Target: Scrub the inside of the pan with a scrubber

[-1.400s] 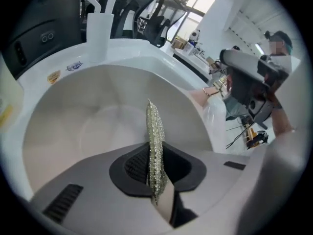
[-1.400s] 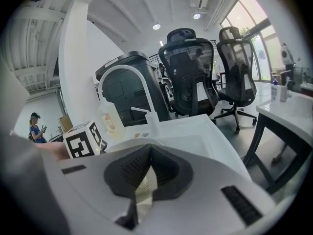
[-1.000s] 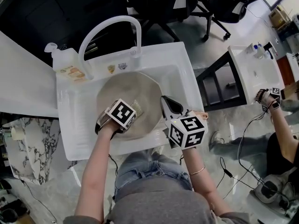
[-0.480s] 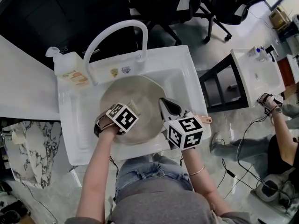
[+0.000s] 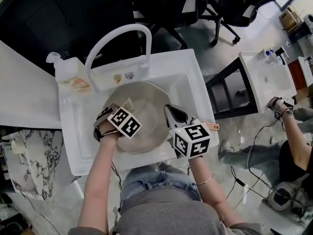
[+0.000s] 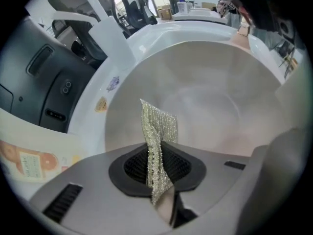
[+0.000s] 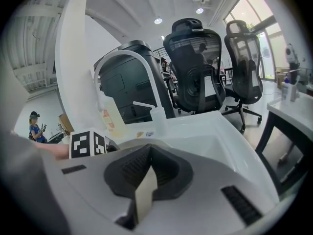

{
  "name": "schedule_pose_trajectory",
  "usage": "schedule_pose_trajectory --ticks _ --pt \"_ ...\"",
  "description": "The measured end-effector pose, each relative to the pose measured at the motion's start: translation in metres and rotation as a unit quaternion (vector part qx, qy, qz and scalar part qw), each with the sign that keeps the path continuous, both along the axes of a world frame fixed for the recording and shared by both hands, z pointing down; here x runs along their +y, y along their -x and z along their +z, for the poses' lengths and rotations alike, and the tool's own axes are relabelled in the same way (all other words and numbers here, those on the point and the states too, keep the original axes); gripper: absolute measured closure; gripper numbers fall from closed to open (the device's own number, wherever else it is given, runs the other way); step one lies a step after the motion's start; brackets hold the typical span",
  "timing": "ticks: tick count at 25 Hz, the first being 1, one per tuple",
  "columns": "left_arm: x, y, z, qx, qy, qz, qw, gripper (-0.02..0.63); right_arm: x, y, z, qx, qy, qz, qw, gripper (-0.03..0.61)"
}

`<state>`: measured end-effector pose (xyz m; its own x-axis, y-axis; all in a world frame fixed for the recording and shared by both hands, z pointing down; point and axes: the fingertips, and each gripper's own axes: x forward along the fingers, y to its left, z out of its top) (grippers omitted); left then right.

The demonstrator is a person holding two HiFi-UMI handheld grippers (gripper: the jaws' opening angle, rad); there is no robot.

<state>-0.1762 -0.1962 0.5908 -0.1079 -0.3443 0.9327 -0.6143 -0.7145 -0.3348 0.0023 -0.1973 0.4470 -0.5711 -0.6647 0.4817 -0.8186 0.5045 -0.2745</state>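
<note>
Beige pan (image 5: 149, 109) in sink (image 5: 195, 82), seemingly tilted; silvery mesh scrubber (image 6: 157, 131) over its inside.

Left gripper (image 6: 159, 168) jaws pinched on the mesh scrubber (image 6: 157, 126); it sticks up toward 12 o'clock over the pan (image 6: 215, 97) interior. White sink (image 6: 146, 35) rim at 11 o'clock.

Nothing legible is showing: the orange-printed label (image 5: 77, 80) on the bottle (image 5: 66, 65) beyond the left gripper (image 5: 116, 109), and two small stickers (image 5: 122, 76) on the sink rim (image 5: 166, 58) ahead of it, are blurring past reading.
</note>
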Motion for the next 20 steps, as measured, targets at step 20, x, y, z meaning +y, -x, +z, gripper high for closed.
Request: schedule_pose_trajectory --ticks 20 --pt "-0.004 -0.057 -0.120 0.137 -0.312 -0.062 0.9380 0.548 0.022 -0.044 -0.027 -0.014 -0.042 0.006 0.999 0.568"
